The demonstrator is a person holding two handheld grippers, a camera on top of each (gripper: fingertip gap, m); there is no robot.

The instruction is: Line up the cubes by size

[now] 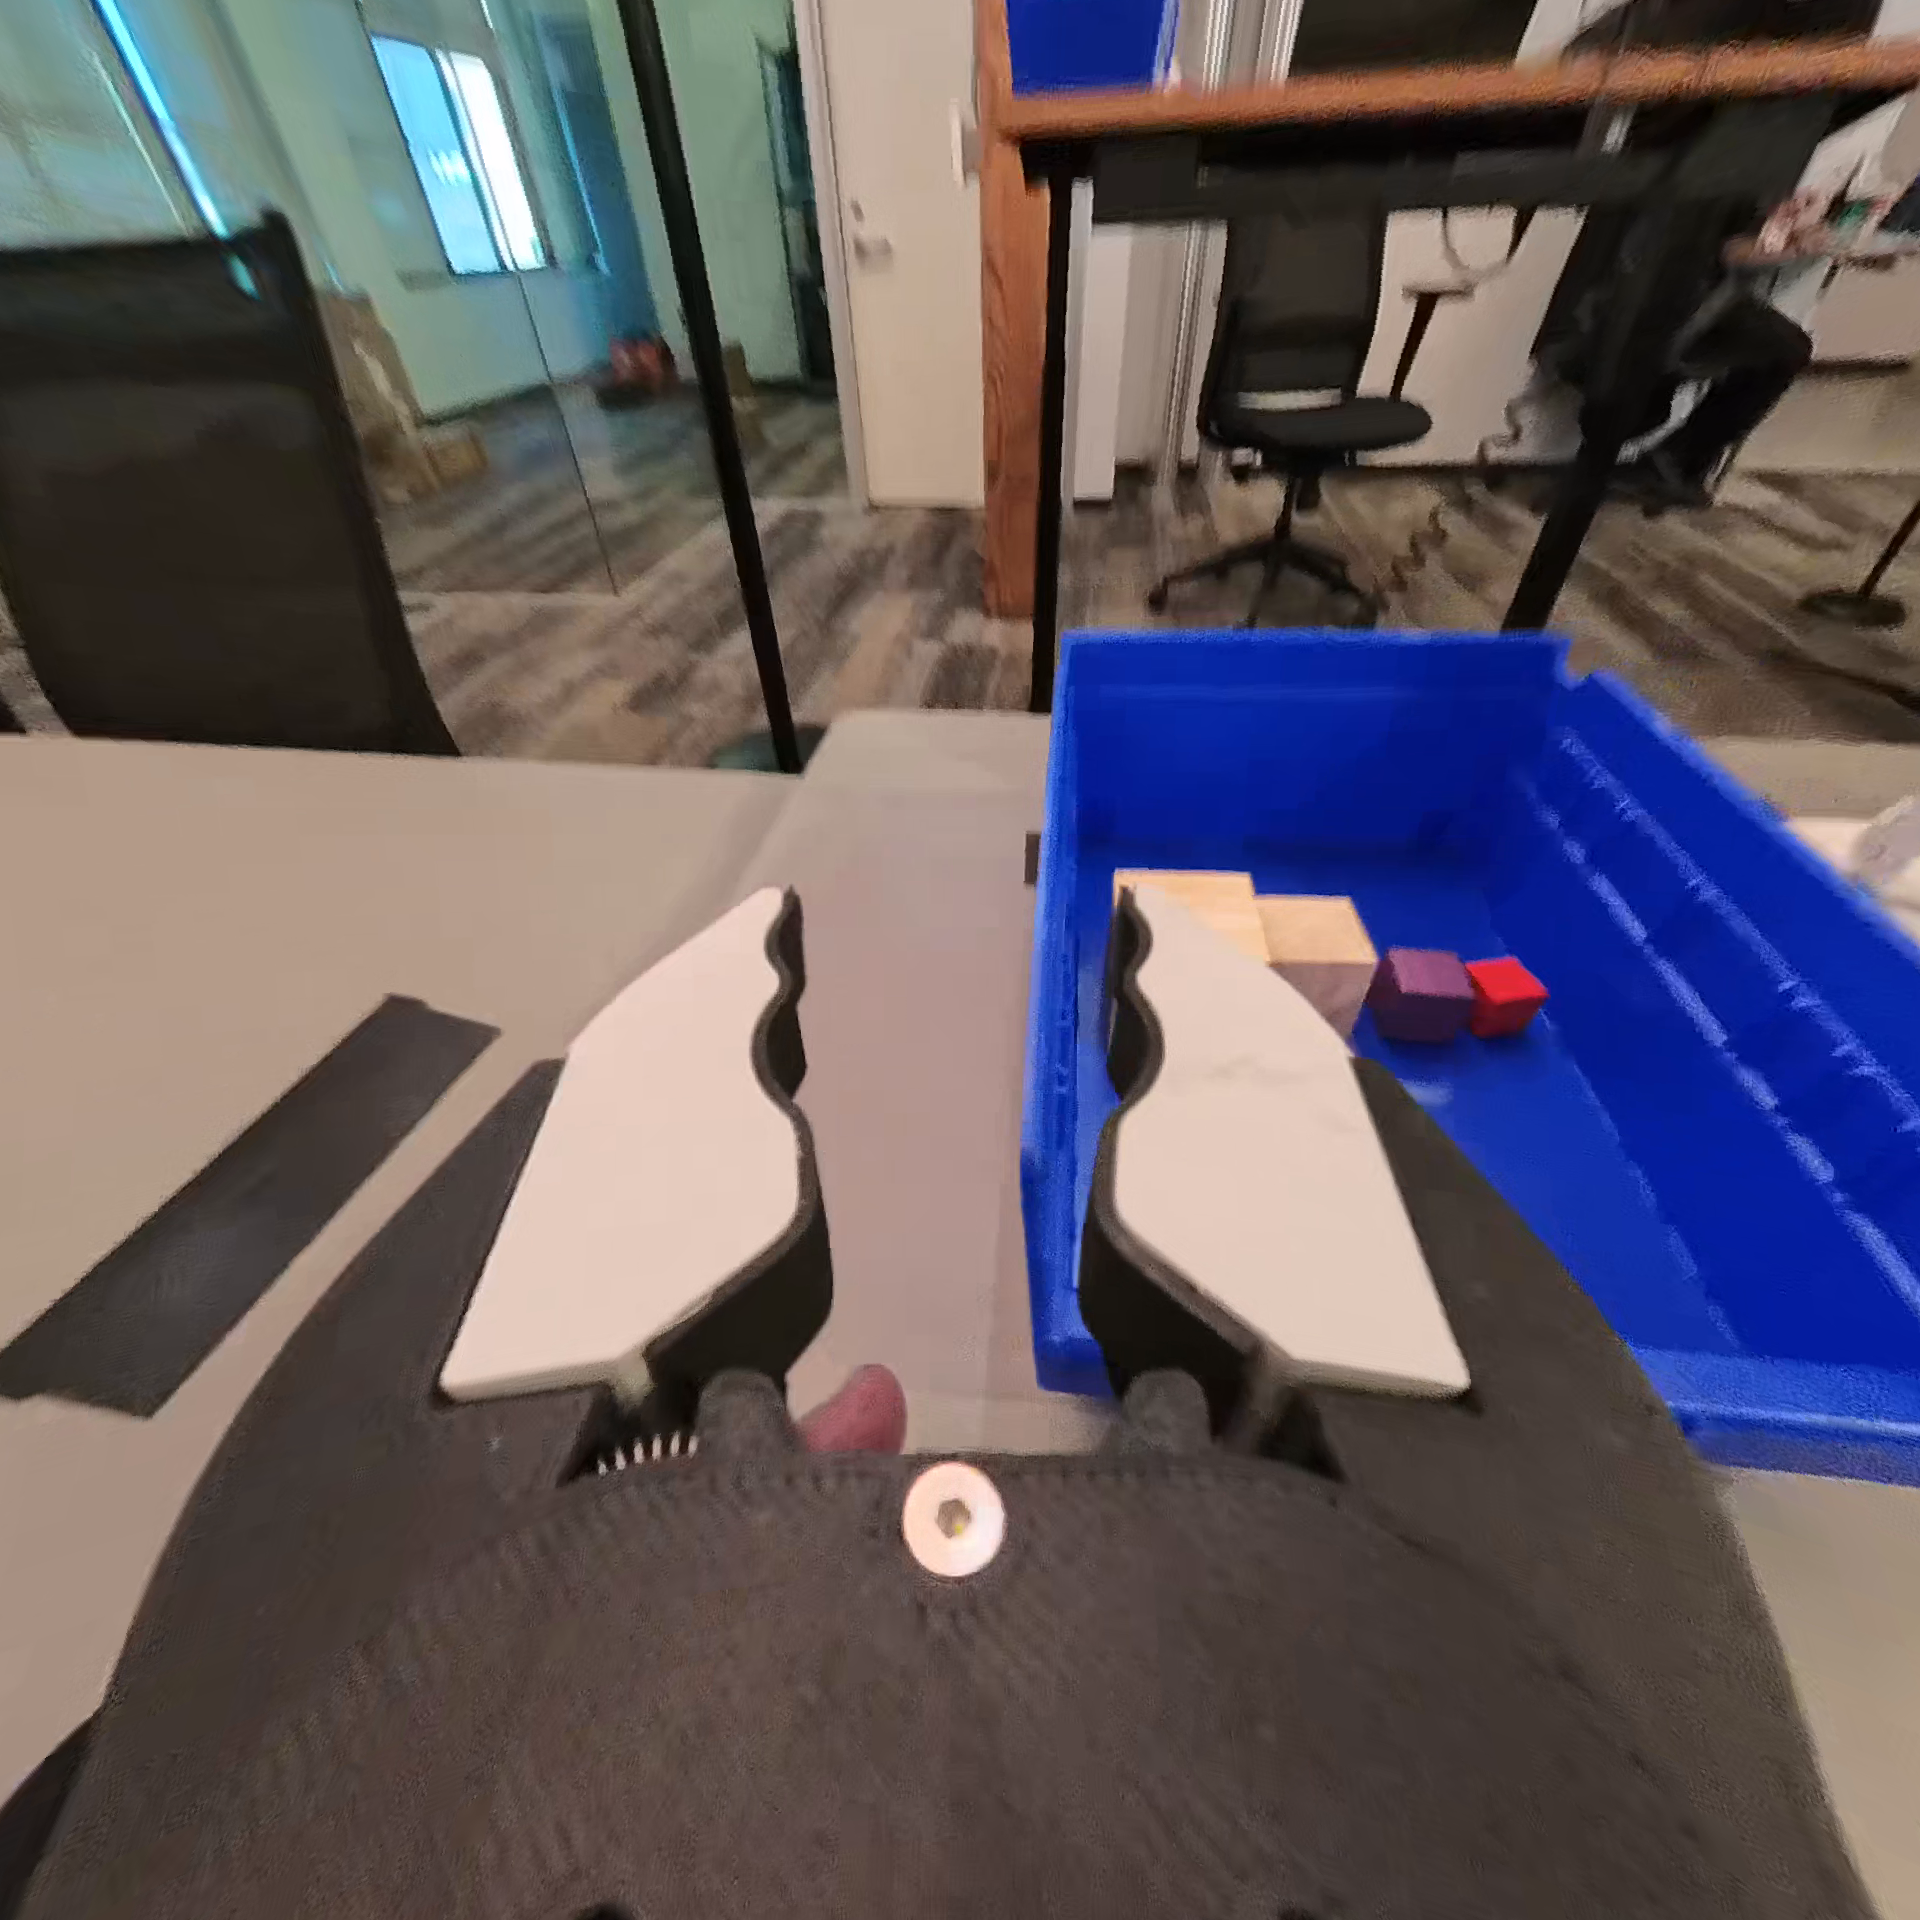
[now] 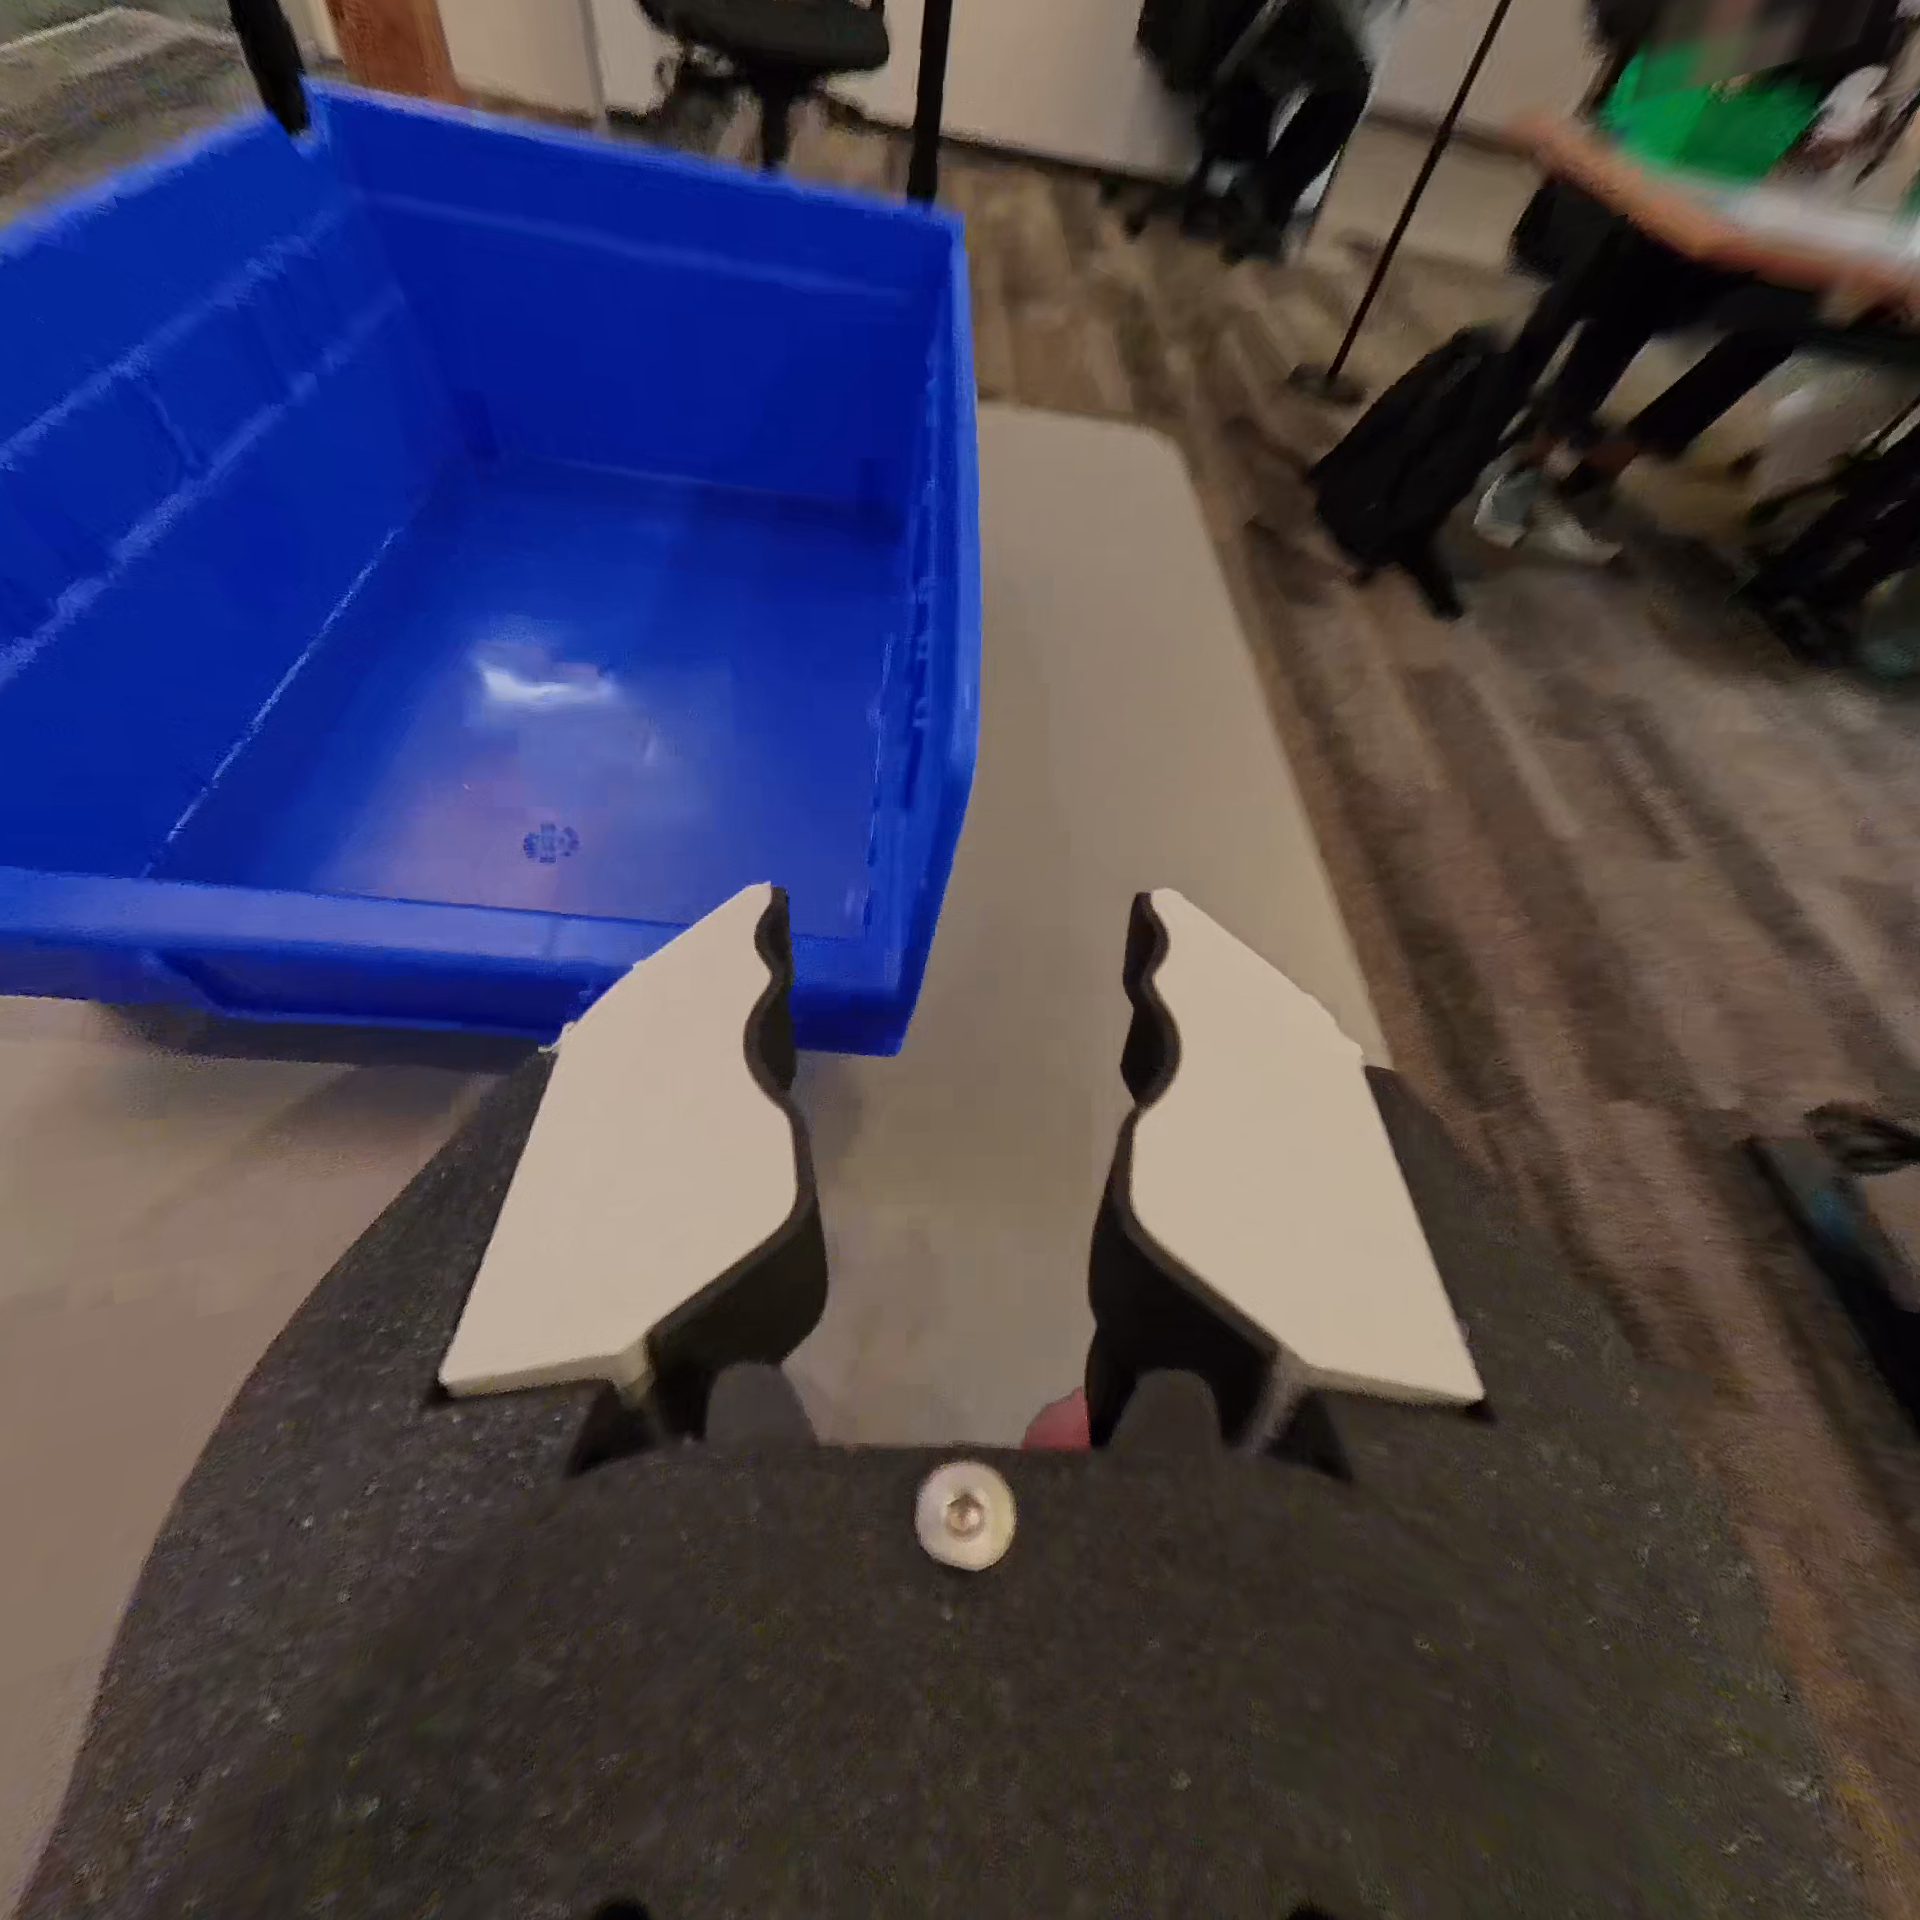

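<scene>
On the table: blue bin (image 1: 1299,748).
Cubes: four in a row inside the bin — two wood (image 1: 1317,935), purple (image 1: 1421,992), red (image 1: 1504,995) — big to small.
Left tongs (image 1: 956,935): spread wide, nothing held.
Right tongs (image 2: 956,935): spread wide, nothing held.
Risk: bumping the bin could knock the row crooked.

Two handheld grippers of like build. The left gripper (image 1: 956,914) has a dark grey, finely ribbed body; the right gripper (image 2: 961,914) has a black speckled body. Each carries two flat white fingers (image 1: 665,1143) with wavy black inner pads, and just behind the fingers' base sits one silver screw (image 1: 953,1519).
</scene>
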